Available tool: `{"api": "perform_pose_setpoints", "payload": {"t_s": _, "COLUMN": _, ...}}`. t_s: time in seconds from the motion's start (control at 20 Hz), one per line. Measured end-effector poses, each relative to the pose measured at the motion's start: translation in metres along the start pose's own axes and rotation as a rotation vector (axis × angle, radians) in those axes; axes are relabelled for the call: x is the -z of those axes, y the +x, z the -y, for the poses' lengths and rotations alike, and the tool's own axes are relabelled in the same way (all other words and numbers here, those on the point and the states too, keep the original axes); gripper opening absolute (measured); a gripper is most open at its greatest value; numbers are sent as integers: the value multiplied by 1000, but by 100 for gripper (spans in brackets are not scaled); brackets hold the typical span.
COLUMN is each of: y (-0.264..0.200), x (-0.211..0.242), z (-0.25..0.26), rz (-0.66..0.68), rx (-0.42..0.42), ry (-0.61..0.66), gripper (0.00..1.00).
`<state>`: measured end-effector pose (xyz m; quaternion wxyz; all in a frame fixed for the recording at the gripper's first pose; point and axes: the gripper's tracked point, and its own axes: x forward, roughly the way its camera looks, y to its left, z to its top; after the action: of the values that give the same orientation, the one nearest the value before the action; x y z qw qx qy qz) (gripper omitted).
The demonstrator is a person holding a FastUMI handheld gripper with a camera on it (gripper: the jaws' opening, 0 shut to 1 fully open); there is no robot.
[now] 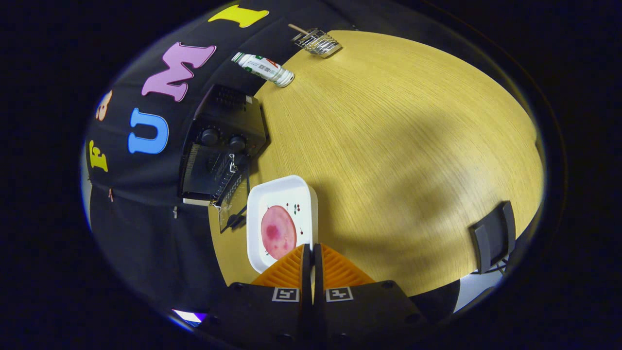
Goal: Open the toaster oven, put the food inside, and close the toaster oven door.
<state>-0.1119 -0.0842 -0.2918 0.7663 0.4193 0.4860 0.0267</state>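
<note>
Gripper view: plate [282, 194] just ahead of seemingly closed jaws.

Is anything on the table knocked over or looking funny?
Yes, the bottle beyond the toaster oven lies on its side at the table's edge. The oven door hangs open beside the white plate of food. The tongs are shut, holding nothing.
</note>
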Motion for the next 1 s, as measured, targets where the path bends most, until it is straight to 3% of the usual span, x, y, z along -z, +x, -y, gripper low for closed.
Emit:
{"api": "perform_pose_setpoints", "payload": {"t_s": 0.55, "y": -27, "x": 26, "z": -51, "rz": 98, "rx": -115, "ry": 146, "gripper": 5}}
{"api": "perform_pose_setpoints", "payload": {"t_s": 1.0, "y": 37, "x": 25, "z": -141, "rz": 127, "rx": -189, "ry": 154, "gripper": 5}}
